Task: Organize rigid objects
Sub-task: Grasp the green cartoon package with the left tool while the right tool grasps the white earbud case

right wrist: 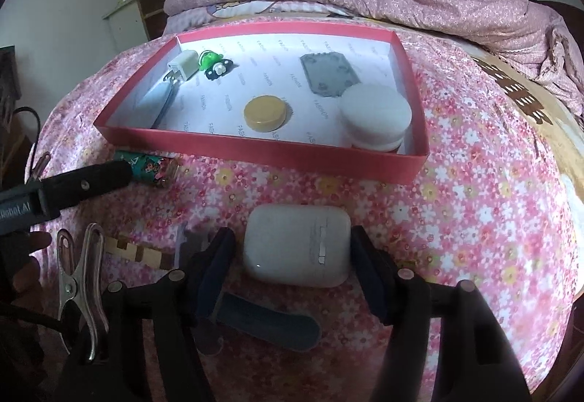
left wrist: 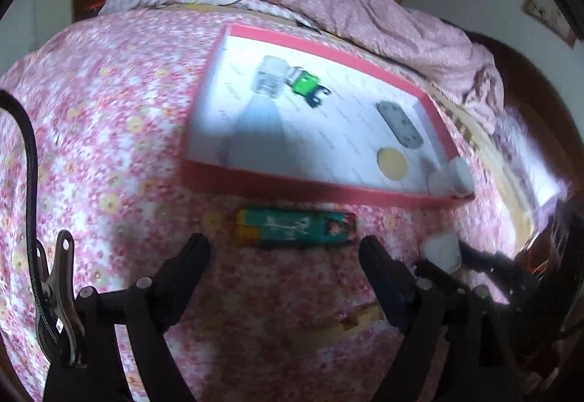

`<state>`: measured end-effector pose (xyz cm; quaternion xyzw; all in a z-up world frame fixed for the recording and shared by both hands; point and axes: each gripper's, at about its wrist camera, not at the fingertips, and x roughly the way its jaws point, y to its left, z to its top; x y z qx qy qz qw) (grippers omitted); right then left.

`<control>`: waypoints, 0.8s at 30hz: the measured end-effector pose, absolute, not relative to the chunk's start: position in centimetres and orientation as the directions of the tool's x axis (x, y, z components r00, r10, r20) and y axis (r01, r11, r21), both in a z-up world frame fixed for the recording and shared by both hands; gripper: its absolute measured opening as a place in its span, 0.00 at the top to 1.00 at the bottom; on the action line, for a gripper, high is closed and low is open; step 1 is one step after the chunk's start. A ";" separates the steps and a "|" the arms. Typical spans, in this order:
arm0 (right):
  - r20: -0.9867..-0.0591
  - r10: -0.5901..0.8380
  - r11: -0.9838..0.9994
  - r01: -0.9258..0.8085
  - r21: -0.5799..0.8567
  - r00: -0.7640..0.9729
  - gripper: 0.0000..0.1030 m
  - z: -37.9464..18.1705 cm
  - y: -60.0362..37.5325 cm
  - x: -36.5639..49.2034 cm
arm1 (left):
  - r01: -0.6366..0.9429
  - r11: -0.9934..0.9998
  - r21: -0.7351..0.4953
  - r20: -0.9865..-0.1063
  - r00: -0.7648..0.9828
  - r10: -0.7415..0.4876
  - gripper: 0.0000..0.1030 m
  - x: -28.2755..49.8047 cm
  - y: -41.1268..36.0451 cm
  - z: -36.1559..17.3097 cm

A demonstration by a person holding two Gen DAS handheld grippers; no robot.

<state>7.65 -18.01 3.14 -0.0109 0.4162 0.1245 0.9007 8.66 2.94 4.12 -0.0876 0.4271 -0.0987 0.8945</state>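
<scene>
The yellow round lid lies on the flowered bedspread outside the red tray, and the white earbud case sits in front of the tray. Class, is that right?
Not quite. The yellow round lid lies inside the red tray, as the right wrist view shows. The white earbud case does sit in front of the tray.

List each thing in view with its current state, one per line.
red box: open, on the bed
white jar: lidded, in box
yellow lid: flat in box
earbud case: shut, between right gripper fingers
lighter: lying outside box
left gripper: open, empty
</scene>
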 end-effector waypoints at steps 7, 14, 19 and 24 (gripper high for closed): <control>-0.740 0.234 0.966 -0.235 0.105 0.631 0.37 3.1 -18.3 7.4 | 0.099 0.989 -0.108 -0.759 0.634 -0.147 0.14 9.6 0.0 3.5; -0.728 0.249 0.963 -0.242 0.118 0.639 0.36 3.1 -18.5 7.1 | 0.072 0.997 -0.038 -0.752 0.655 -0.076 0.13 9.8 -1.0 3.0; -0.725 0.261 0.961 -0.243 0.132 0.637 0.36 3.1 -18.7 7.1 | 0.071 0.997 0.018 -0.751 0.660 -0.034 0.16 9.7 -1.6 2.7; -0.725 0.258 0.962 -0.242 0.129 0.638 0.36 3.1 -18.6 7.1 | 0.082 0.997 0.004 -0.750 0.660 -0.052 0.18 9.6 -1.2 2.8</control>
